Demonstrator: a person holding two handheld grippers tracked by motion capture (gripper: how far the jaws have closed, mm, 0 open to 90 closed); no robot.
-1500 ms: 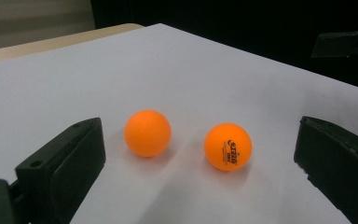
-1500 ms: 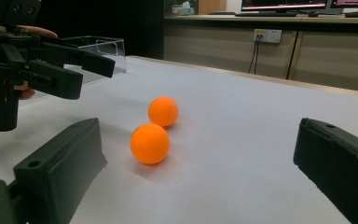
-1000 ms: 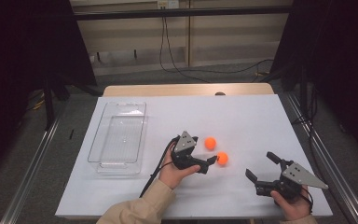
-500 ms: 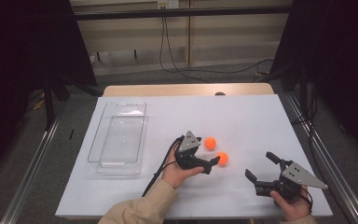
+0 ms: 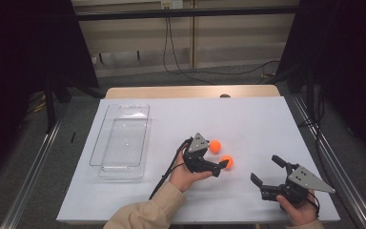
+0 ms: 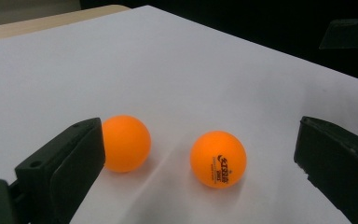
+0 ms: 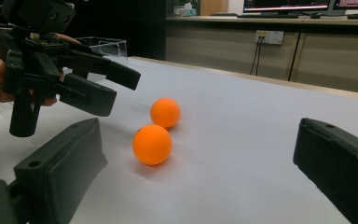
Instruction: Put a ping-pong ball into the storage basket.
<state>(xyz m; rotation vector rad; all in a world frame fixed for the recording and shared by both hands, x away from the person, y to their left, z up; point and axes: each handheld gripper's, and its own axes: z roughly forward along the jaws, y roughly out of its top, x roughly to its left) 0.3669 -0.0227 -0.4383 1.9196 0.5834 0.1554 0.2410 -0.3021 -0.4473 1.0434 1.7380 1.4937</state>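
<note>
1. Left claw (image 5: 221,167), black, two-jawed, held in the person's left hand (image 5: 186,174): released, jaws spread wide, low over the white table (image 5: 248,119), aimed toward the nearer small orange ping-pong ball (image 5: 227,161).
2. Nearer orange ball in the left claw's own view (image 6: 218,158): resting on the table between the two jaws, touching neither, dark printed lettering on its side.
3. Second small orange ping-pong ball (image 5: 215,146): on the table just beyond the first, close to it yet apart; in the left claw's view (image 6: 125,143) just beside one jaw, contact hard to tell.
4. Right claw (image 5: 267,171), black with a grey three-cornered plate on top, held in the person's right hand (image 5: 298,210): released as well, jaws gaping, gripping nothing, near the table's front edge and well apart from both balls.
5. Right claw's own view: both orange balls ahead on the table, one (image 7: 152,144) nearer and one (image 7: 165,112) behind it, with the left claw (image 7: 114,86) hovering open just beside them.
6. Clear rectangular plastic tray (image 5: 119,138): lying on the left part of the table, well apart from balls and claws.
7. Black cable (image 5: 167,174): trailing from the left claw back past the beige sleeve (image 5: 147,212).
</note>
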